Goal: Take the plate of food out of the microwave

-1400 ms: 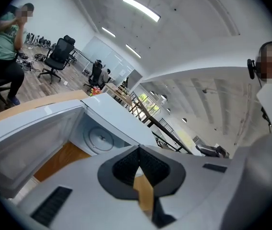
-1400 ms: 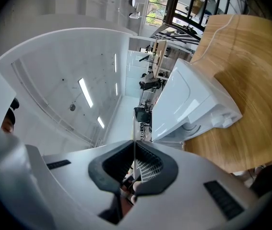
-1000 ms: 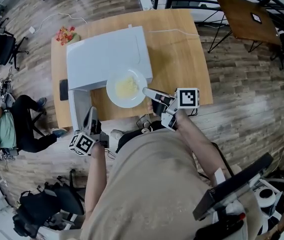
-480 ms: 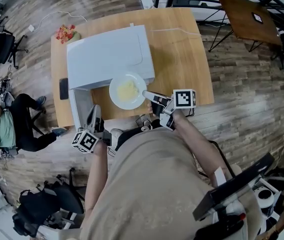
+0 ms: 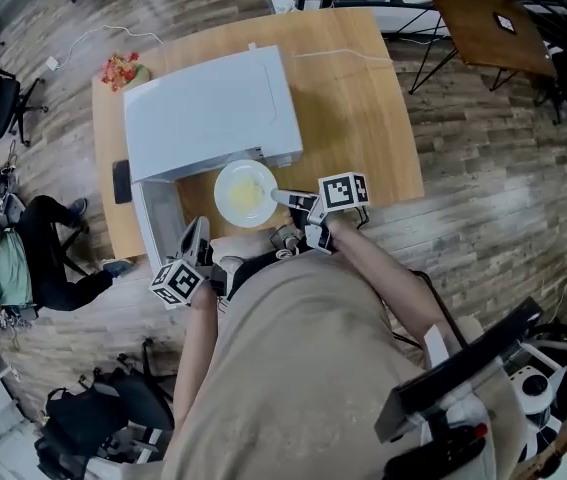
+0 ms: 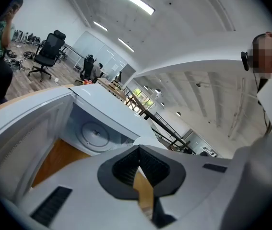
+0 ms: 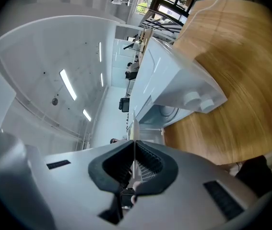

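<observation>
The white plate point(image 5: 246, 193) of yellow food hangs over the wooden table's point(image 5: 363, 128) front strip, just outside the white microwave's point(image 5: 203, 108) opening. My right gripper point(image 5: 285, 198) is shut on the plate's right rim. In the right gripper view the plate point(image 7: 135, 128) shows edge-on, pinched in my right gripper point(image 7: 135, 150). The microwave door point(image 5: 158, 223) stands swung open at the left. My left gripper point(image 5: 197, 236) sits shut and empty by that door. In the left gripper view, beyond my left gripper point(image 6: 138, 150), the oven cavity shows its bare turntable point(image 6: 95, 133).
A red-and-yellow bundle point(image 5: 123, 68) lies at the table's back left corner, and a dark flat thing point(image 5: 121, 180) sits at its left edge. A cable point(image 5: 353, 58) runs over the table's back right. A seated person point(image 5: 3, 258) is at the far left. Another wooden table point(image 5: 483, 23) stands at the upper right.
The right gripper and the plate have come down and toward me, away from the microwave's opening. The left gripper has sunk a little beside the open door.
</observation>
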Available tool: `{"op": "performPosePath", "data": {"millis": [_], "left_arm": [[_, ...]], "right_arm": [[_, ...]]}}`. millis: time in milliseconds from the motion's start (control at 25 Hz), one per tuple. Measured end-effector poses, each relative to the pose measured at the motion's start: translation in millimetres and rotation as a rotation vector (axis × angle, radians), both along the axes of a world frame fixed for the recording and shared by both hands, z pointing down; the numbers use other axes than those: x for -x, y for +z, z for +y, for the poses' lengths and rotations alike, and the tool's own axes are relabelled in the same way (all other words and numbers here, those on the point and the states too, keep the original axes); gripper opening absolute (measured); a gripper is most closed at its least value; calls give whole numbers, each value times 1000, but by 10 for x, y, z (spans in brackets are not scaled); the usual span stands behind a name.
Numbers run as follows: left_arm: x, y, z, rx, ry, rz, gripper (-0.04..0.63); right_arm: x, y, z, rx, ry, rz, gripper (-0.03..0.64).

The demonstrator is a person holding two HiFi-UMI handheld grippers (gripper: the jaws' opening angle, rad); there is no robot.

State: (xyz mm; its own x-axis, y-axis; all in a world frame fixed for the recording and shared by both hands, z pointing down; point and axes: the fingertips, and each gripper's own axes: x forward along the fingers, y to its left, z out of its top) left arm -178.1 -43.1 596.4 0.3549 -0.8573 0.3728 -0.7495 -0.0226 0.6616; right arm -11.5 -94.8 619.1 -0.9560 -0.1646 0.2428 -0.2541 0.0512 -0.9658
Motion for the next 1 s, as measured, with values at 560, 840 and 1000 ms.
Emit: {"op": "performPosePath", "data": {"millis": [560,840,1000], "left_arm": [[-106,396,30,103,27,-85,3],[-30,519,204,141,9,-98,3],[-7,578,293,162,-3,-99,4]], "right_arm": [[182,1025,299,108,-133,149,15],[192,1468,313,139,-134,231,15],[199,1615,319,146,-135,257,15]]}}
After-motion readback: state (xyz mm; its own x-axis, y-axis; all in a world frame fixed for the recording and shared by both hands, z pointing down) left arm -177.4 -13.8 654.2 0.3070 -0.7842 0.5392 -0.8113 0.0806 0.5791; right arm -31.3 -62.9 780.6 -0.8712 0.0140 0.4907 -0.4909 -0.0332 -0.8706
